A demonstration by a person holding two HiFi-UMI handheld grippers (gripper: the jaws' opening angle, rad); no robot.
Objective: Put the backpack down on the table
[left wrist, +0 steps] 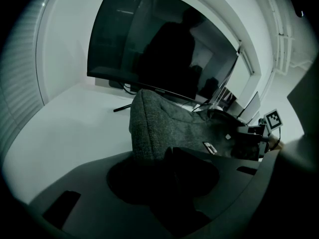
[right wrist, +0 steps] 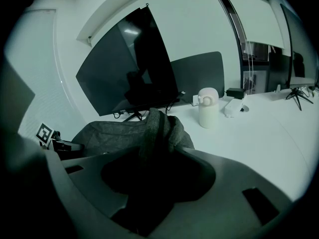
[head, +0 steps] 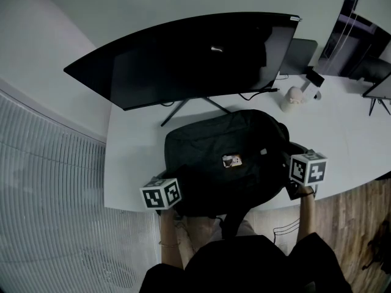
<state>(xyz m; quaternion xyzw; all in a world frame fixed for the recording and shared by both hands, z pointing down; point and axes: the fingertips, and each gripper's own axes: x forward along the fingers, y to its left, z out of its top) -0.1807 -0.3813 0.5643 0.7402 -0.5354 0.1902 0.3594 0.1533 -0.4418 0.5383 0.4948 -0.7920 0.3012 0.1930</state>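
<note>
A dark grey backpack [head: 226, 157] lies flat on the white table [head: 354, 133], just in front of the monitor stand, with a small tag on its top face. My left gripper [head: 173, 180] is at its near left corner and my right gripper [head: 288, 165] is at its right side. In the left gripper view a raised edge of the backpack [left wrist: 159, 126] runs into the dark hollow of the left gripper [left wrist: 164, 176]; the pads are hidden there. In the right gripper view a pinched ridge of the backpack's fabric [right wrist: 152, 128] stands up between the jaws of the right gripper [right wrist: 149, 178].
A wide curved monitor [head: 183, 60] stands right behind the backpack, with cables at its foot. A white bottle [head: 293, 98] and small devices sit at the back right. The table's near edge is at my body; a backpack strap hangs over it. Wooden floor shows at right.
</note>
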